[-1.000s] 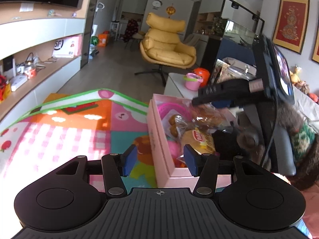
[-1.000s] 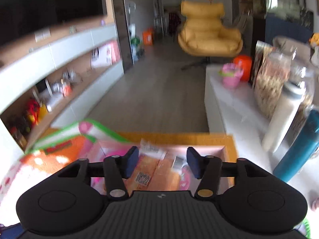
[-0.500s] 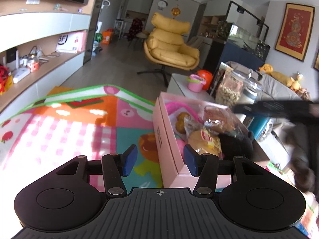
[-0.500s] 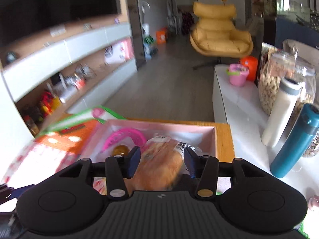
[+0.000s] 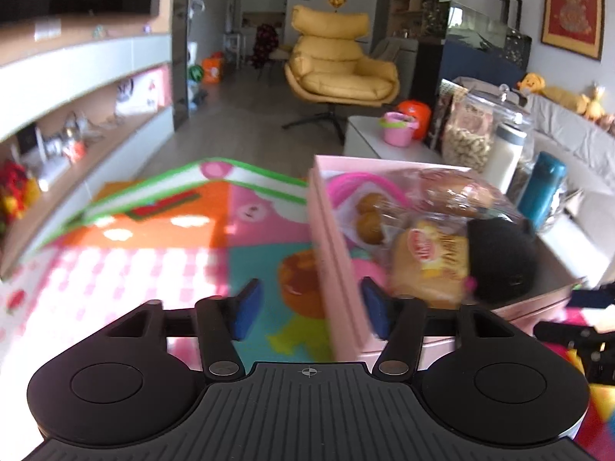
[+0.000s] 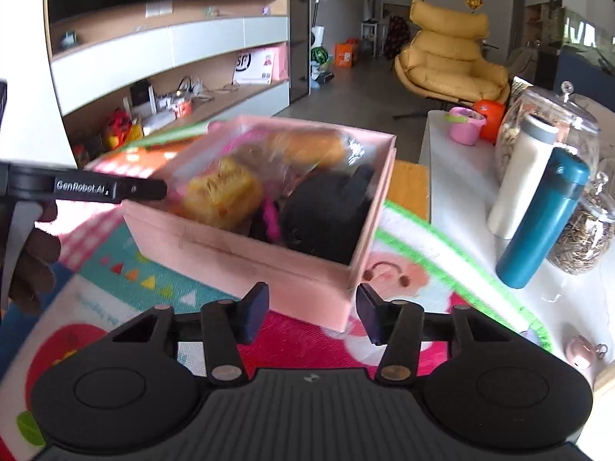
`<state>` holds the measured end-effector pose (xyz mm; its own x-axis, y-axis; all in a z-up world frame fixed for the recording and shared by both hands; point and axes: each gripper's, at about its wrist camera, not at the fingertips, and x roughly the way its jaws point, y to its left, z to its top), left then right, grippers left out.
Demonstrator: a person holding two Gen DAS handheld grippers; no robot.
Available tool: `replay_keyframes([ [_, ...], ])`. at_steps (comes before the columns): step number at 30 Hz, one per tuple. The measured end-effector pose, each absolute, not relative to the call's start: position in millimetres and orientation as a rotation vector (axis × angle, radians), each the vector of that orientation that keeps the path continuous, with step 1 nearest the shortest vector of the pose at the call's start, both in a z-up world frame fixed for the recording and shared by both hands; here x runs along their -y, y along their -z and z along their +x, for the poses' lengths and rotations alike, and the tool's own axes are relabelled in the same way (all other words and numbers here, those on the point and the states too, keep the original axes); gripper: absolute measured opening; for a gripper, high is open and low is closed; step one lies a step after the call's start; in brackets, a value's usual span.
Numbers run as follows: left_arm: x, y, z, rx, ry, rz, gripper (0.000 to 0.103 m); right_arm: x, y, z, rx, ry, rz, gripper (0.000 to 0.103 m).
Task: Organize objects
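A pink open box (image 6: 246,257) stands on the colourful play mat (image 5: 153,238). It holds bagged bread (image 5: 453,192), a yellow snack bag (image 5: 426,265), a black round item (image 5: 499,261) and a pink ring (image 5: 346,188). My left gripper (image 5: 307,309) is open and empty, its jaws either side of the box's left wall (image 5: 330,253). My right gripper (image 6: 312,315) is open and empty, just in front of the box's near right corner. The left gripper's black finger (image 6: 107,189) shows by the box's left side in the right wrist view.
A white low table (image 6: 457,207) on the right carries a teal bottle (image 6: 546,219), a white bottle (image 6: 519,180), glass jars (image 6: 584,238), a pink cup (image 6: 465,130) and an orange pot. A yellow armchair (image 5: 342,73) stands beyond. Shelves (image 5: 77,130) line the left wall.
My right gripper has pulled back and down from above the box to in front of its near corner. My left gripper has shifted slightly right, straddling the box's left wall.
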<state>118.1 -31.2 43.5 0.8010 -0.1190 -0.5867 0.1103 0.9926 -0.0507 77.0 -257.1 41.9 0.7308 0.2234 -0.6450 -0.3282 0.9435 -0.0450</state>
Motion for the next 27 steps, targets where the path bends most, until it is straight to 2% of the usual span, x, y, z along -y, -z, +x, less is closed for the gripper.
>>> replay_keyframes([
  [2,23,-42,120,-0.615,0.085,0.003,0.083,250,-38,82,-0.678,-0.304,-0.159,0.054],
  [8,-12,-39,127,-0.600,-0.012,-0.022,0.102,222,-33,95,-0.651,-0.331,-0.143,0.056],
  [14,-30,-33,135,-0.615,-0.014,-0.119,0.102,207,-32,98,-0.643,-0.309,-0.142,0.057],
  [16,-30,-35,132,-0.611,-0.018,-0.126,0.101,207,-33,92,-0.638,-0.263,-0.141,0.068],
  [18,-26,-44,117,-0.563,-0.038,-0.103,0.101,210,-37,80,-0.615,-0.213,-0.112,0.099],
  [19,-23,-51,104,-0.517,-0.046,-0.088,0.101,213,-39,72,-0.602,-0.194,-0.093,0.103],
  [22,-16,-64,63,-0.433,-0.008,-0.056,0.101,214,-40,45,-0.619,-0.153,-0.079,0.103],
  [27,-4,-48,7,-0.502,0.065,-0.067,0.101,200,-31,13,-0.644,-0.104,-0.062,0.103],
])
